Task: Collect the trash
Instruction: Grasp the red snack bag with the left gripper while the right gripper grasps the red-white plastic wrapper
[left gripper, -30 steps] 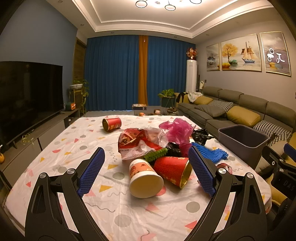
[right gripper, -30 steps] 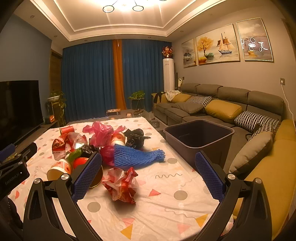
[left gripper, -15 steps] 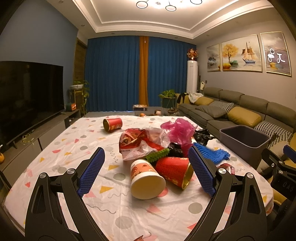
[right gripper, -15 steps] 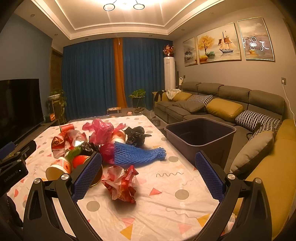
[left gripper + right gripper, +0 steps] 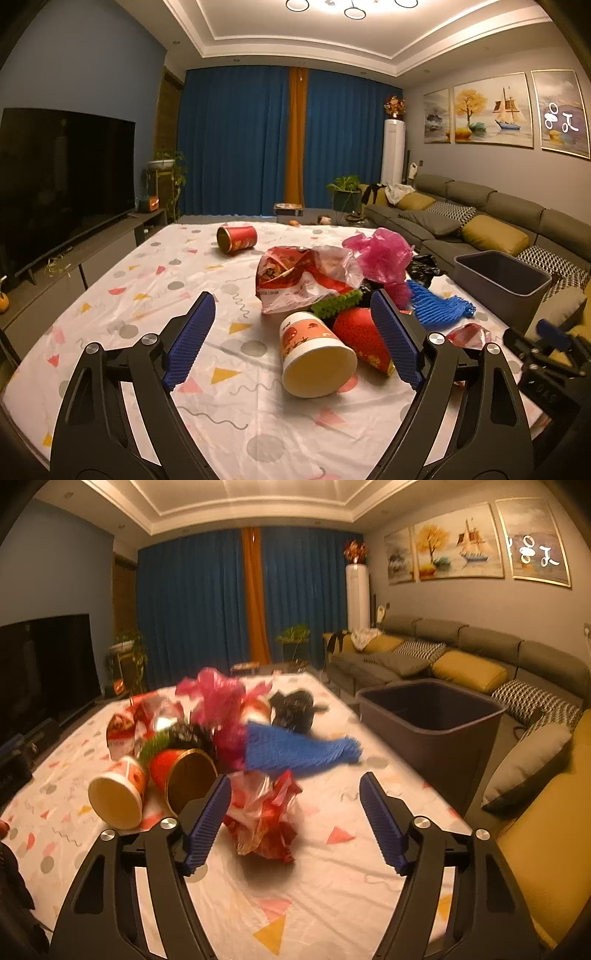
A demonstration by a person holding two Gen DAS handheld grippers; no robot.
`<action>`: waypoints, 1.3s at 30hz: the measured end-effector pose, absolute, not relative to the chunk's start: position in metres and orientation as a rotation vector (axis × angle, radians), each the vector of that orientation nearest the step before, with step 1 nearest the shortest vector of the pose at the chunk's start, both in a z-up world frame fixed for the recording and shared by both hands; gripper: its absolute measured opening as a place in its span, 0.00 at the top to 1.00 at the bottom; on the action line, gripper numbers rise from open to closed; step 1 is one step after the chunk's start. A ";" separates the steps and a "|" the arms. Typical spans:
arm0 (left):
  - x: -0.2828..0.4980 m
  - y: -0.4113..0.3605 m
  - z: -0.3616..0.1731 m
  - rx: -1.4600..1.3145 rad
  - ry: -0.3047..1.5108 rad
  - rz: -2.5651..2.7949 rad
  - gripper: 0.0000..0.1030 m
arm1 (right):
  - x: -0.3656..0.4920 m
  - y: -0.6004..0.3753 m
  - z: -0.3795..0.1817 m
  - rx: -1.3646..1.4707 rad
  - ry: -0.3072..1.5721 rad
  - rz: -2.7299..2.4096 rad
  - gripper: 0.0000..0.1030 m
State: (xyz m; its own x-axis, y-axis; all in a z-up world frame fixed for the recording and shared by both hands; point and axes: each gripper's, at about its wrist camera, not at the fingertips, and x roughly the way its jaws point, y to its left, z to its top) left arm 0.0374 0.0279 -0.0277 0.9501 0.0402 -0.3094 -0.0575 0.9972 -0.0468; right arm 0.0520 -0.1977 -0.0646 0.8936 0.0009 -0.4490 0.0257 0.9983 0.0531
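A counter (image 5: 110,295) covered with a patterned cloth is seen from both wrist views, with the trash heaped toward its right half. At the far left of the heap, a red cup (image 5: 236,239) lies on its side, well apart from the rest. The left gripper (image 5: 293,339) is held with its fingers (image 5: 190,334) wide apart, and they have just been closing a little; a white paper cup (image 5: 314,360) lies on its side between them, untouched by either pad, with a red gold-rimmed cup (image 5: 364,338) just beside it and partly behind the right finger. Behind these, a red snack bag (image 5: 299,277), a pink plastic bag (image 5: 380,254) and a blue foam net (image 5: 436,306) are piled together. The right gripper (image 5: 293,819) is also open, its fingers (image 5: 207,821) having just been closing around a crumpled red wrapper (image 5: 264,818), which lies against the left pad and clear of the right one. A grey bin (image 5: 432,720) stands at the counter's right edge.
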 end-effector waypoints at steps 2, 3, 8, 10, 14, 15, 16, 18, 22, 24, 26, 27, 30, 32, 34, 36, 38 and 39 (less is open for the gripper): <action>0.041 0.029 -0.030 -0.052 0.317 0.046 0.23 | 0.059 -0.195 -0.071 0.051 0.488 -0.011 0.43; 0.042 0.030 -0.031 -0.051 0.318 0.046 0.25 | 0.064 -0.193 -0.074 0.046 0.503 -0.006 0.47; 0.055 0.035 -0.037 -0.060 0.338 0.033 0.26 | 0.079 -0.186 -0.083 0.038 0.526 0.033 0.59; 0.060 0.034 -0.038 -0.058 0.345 0.027 0.26 | 0.082 -0.183 -0.083 0.030 0.527 0.048 0.65; 0.072 0.030 -0.039 -0.048 0.355 0.004 0.26 | 0.086 -0.180 -0.082 0.020 0.529 0.081 0.81; 0.075 0.030 -0.039 -0.049 0.357 0.003 0.26 | 0.087 -0.180 -0.082 0.017 0.530 0.088 0.88; 0.079 0.030 -0.039 -0.052 0.361 0.002 0.26 | 0.088 -0.179 -0.082 0.015 0.531 0.094 0.89; 0.084 0.030 -0.039 -0.055 0.367 0.000 0.26 | 0.089 -0.178 -0.081 0.015 0.531 0.107 0.95; 0.093 0.029 -0.040 -0.056 0.375 -0.005 0.26 | 0.088 -0.179 -0.081 0.016 0.524 0.131 0.99; 0.097 0.027 -0.041 -0.053 0.381 -0.007 0.26 | 0.088 -0.179 -0.081 0.015 0.521 0.137 0.99; 0.100 0.026 -0.042 -0.054 0.389 -0.011 0.26 | 0.088 -0.180 -0.080 0.022 0.520 0.142 0.99; 0.101 0.025 -0.042 -0.056 0.392 -0.013 0.26 | 0.088 -0.181 -0.079 0.024 0.518 0.140 0.99; 0.106 0.024 -0.043 -0.058 0.396 -0.012 0.26 | 0.087 -0.186 -0.078 0.036 0.518 0.129 0.90; 0.106 0.025 -0.044 -0.059 0.397 -0.010 0.26 | 0.085 -0.189 -0.077 0.044 0.514 0.125 0.62; 0.108 0.025 -0.046 -0.058 0.401 -0.008 0.26 | 0.082 -0.190 -0.075 0.041 0.502 0.119 0.59; 0.110 0.025 -0.048 -0.063 0.407 -0.010 0.26 | 0.083 -0.191 -0.075 0.036 0.505 0.115 0.59; 0.112 0.024 -0.049 -0.066 0.413 -0.012 0.26 | 0.086 -0.190 -0.077 0.040 0.519 0.120 0.59; 0.112 0.024 -0.049 -0.067 0.414 -0.013 0.26 | 0.089 -0.190 -0.078 0.043 0.525 0.123 0.59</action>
State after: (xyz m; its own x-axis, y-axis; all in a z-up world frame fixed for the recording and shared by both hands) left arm 0.1123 0.0244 -0.0492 0.9153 -0.0260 -0.4019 -0.0014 0.9977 -0.0677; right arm 0.0887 -0.1898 -0.0784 0.8582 0.1286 -0.4970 -0.1064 0.9916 0.0729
